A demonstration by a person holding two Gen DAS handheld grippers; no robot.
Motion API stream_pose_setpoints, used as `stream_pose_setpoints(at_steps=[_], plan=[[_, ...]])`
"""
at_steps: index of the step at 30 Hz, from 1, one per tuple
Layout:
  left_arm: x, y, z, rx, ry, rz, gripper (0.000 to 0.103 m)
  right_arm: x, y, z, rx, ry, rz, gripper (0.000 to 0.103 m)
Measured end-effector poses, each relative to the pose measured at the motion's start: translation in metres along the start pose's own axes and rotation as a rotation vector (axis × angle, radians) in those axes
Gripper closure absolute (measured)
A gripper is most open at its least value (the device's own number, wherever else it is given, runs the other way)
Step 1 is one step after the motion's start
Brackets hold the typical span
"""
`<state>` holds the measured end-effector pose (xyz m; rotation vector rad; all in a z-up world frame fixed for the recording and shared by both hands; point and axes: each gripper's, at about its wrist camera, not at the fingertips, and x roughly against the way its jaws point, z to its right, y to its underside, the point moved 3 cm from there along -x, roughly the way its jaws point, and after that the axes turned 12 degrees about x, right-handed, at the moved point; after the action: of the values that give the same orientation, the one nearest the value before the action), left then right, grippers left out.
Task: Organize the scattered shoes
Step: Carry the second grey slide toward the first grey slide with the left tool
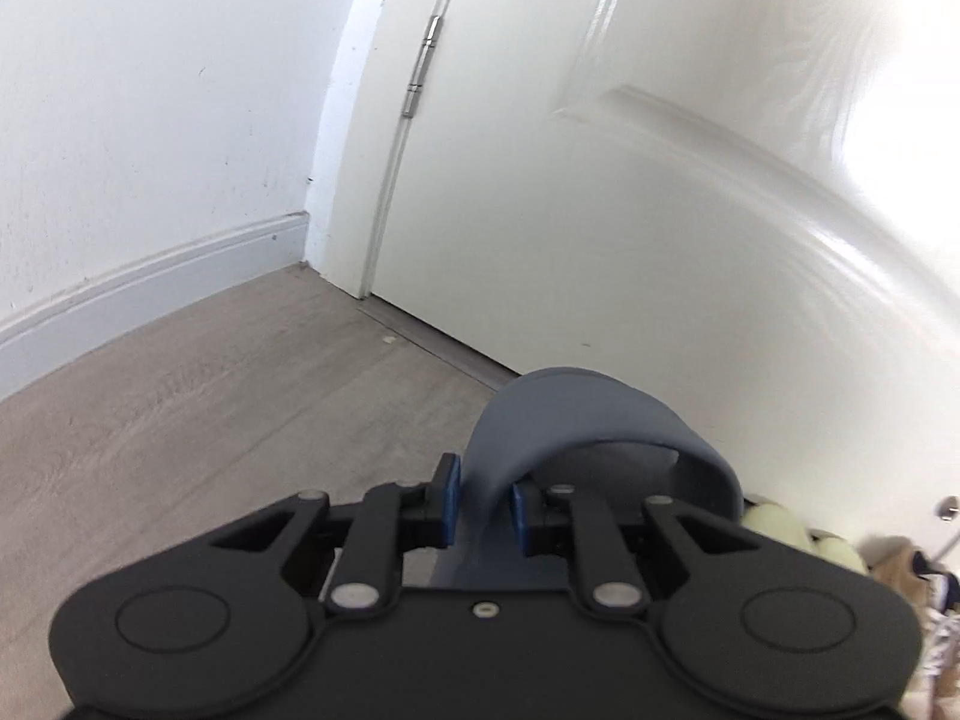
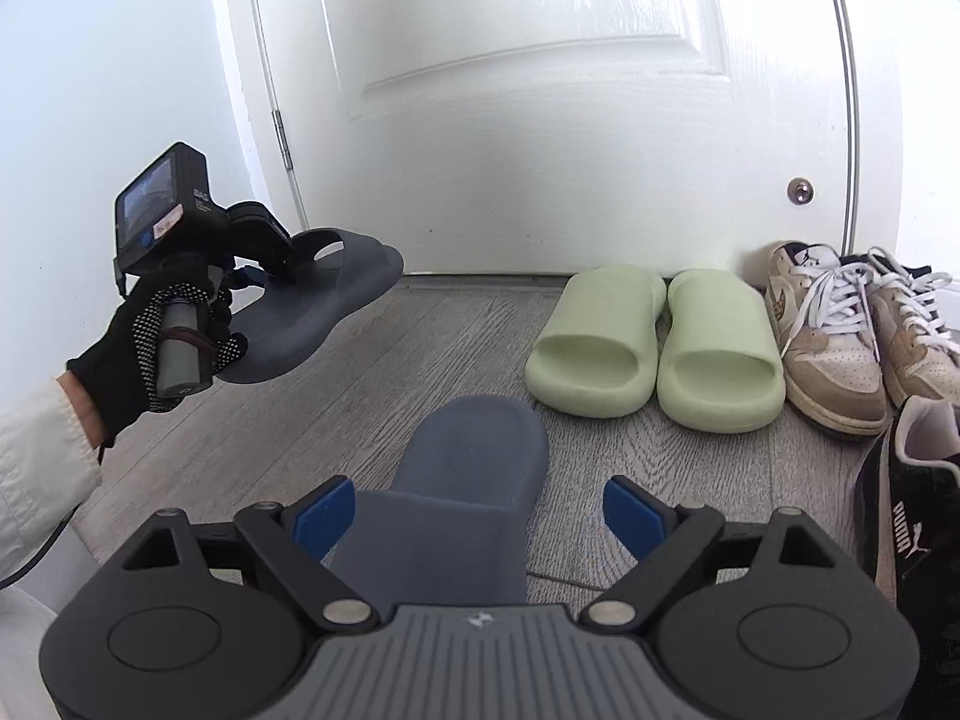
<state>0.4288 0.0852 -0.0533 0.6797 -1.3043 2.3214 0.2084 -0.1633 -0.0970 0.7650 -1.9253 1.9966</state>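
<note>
While left gripper (image 2: 273, 267) grasps strap of first dark grey rubber slide sandal (image 2: 312, 312), held off floor at left of frame, second dark grey slide sandal (image 2: 474, 468) lies on grey wood floor (image 2: 372, 372), directly in front of right gripper (image 2: 480, 516). Right fingers (image 2: 630, 510) spread wide, nothing held; strap sits between them, apart from pads. Long axis of sandal runs along pointing line, toe toward white door (image 2: 540, 120). Right hand clearly nearer. Pale green foam slides (image 2: 654, 348) and beige sneakers (image 2: 840, 336) already in row by door.
</note>
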Motion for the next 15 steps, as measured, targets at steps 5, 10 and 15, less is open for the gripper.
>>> stream_pose_setpoints(at_steps=[5,10,15], plan=[[0.081,0.098,0.027,0.029,0.164,-0.119,0.086,0.032,-0.012,0.032,-0.048,0.144,0.090,0.013],[0.096,0.174,0.058,-0.020,0.186,-0.243,0.085,0.051,-0.005,0.064,-0.065,0.334,0.036,0.013],[0.092,0.219,0.077,0.072,0.162,-0.318,0.085,0.081,0.014,0.111,-0.336,0.419,0.087,0.012]])
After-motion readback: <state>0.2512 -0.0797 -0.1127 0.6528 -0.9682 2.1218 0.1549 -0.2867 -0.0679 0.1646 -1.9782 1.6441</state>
